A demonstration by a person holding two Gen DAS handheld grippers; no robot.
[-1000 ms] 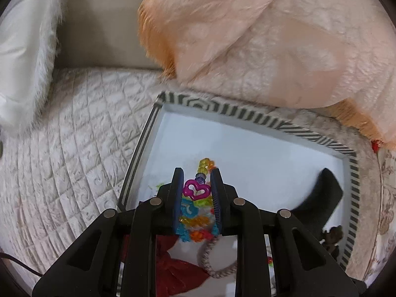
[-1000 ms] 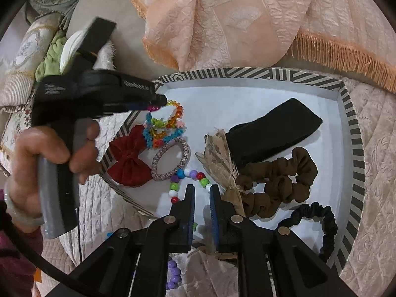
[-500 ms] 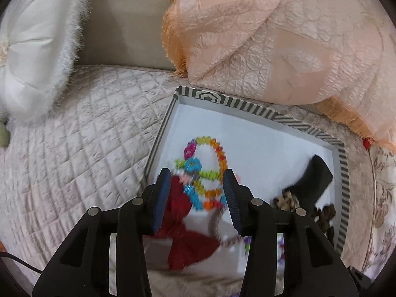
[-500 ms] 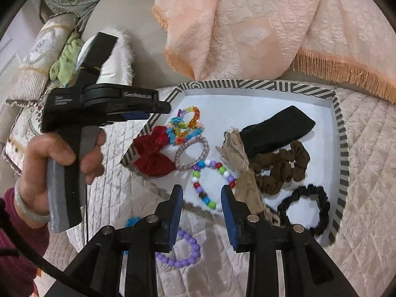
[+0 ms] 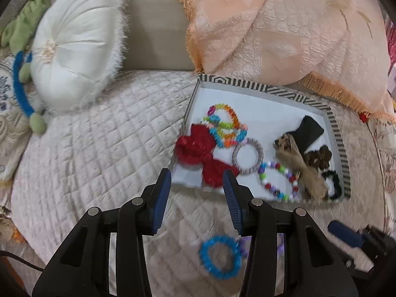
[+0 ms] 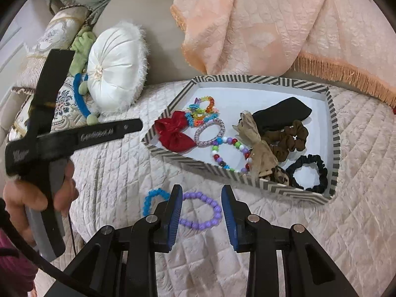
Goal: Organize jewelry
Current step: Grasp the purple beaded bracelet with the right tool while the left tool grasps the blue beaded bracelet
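Right wrist view shows the right tongs (image 6: 201,206) spread wide and holding nothing, low in the centre of the frame, poised over a purple bead bracelet (image 6: 201,211) that lies on the quilted bed cover (image 6: 118,163). A blue bracelet (image 6: 153,198) sits just beside it to the left, partly hidden by the left finger. Above them, centre right, the striped tray (image 6: 333,133) holds a red bow (image 6: 173,132), a rainbow bracelet (image 6: 201,112), a silver-grey ring (image 6: 210,132), a multicoloured bead bracelet (image 6: 229,154), a tan bow (image 6: 259,148), a black headband (image 6: 282,112), a brown scrunchie (image 6: 289,139) and a black scrunchie (image 6: 309,173). At the left edge a hand (image 6: 37,193) grips the other tool. In the left wrist view, the left tongs (image 5: 196,199) are also wide and empty, near the tray's lower left corner (image 5: 178,173), with the blue bracelet (image 5: 220,256) blurred below them.
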